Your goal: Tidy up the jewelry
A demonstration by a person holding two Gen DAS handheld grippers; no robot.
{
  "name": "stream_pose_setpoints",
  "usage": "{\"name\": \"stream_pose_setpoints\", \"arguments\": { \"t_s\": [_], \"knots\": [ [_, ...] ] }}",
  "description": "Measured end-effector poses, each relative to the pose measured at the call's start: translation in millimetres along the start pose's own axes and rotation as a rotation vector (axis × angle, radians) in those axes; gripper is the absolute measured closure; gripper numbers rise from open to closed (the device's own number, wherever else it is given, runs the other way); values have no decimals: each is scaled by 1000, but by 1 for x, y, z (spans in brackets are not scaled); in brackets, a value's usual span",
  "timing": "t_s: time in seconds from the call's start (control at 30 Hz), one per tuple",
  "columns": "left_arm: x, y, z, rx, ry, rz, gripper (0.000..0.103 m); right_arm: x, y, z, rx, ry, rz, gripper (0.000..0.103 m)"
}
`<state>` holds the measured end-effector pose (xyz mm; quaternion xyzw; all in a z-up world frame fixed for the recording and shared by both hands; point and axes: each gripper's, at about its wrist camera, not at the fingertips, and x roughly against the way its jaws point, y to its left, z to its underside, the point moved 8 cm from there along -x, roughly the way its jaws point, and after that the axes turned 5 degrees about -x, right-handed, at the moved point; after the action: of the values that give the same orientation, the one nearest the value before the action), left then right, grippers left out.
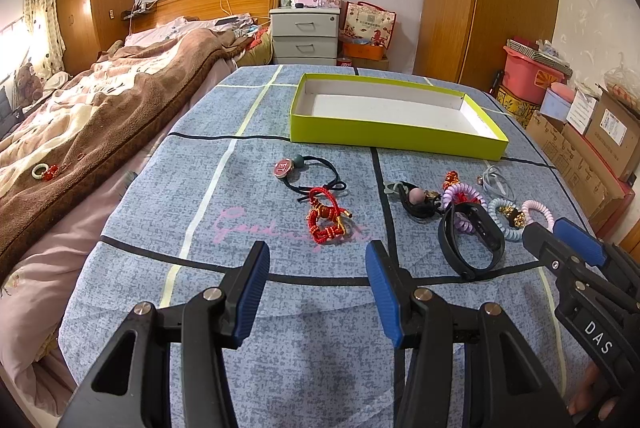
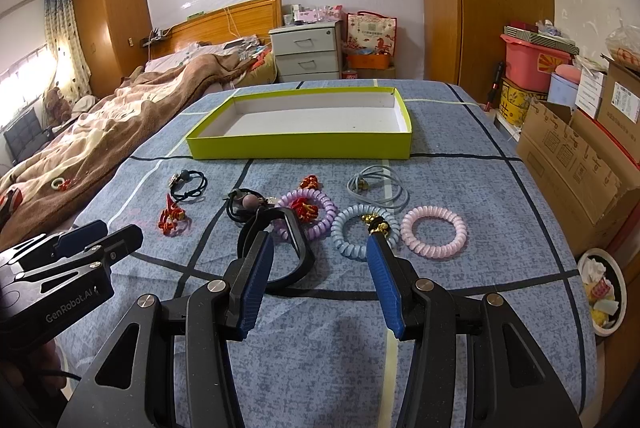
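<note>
An empty lime-green box lies at the far side of the blue cloth. In front of it are a red knotted bracelet, a black hair tie with a red charm, a black wristband, and purple, pale-blue and pink coil ties. My left gripper is open just short of the red bracelet, holding nothing. My right gripper is open over the wristband and blue coil, gripping nothing.
A bed with a brown blanket runs along the left; a small ring with red beads lies on it. Cardboard boxes and a waste bin stand at the right. A grey cord lies near the box.
</note>
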<state>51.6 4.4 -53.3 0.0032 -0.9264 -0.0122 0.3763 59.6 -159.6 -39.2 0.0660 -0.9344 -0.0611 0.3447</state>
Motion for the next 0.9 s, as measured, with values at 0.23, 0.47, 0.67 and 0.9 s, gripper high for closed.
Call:
{"name": "stream_pose_setpoints", "arguments": {
  "t_s": [0.23,0.47,0.67,0.9],
  "knots": [
    [-3,1,0,1,7,5,51,-2,-1,1,-7,10,-5,54],
    [-14,8,2,17,45,92,51,-11,-10,4,-34,39,-45,53],
    [-27,23,3,45,71,150,51,-28,-3,8,-1,100,-120,53],
    [-37,33,1,78,88,190,51,-43,12,10,52,148,-138,60]
  ]
}}
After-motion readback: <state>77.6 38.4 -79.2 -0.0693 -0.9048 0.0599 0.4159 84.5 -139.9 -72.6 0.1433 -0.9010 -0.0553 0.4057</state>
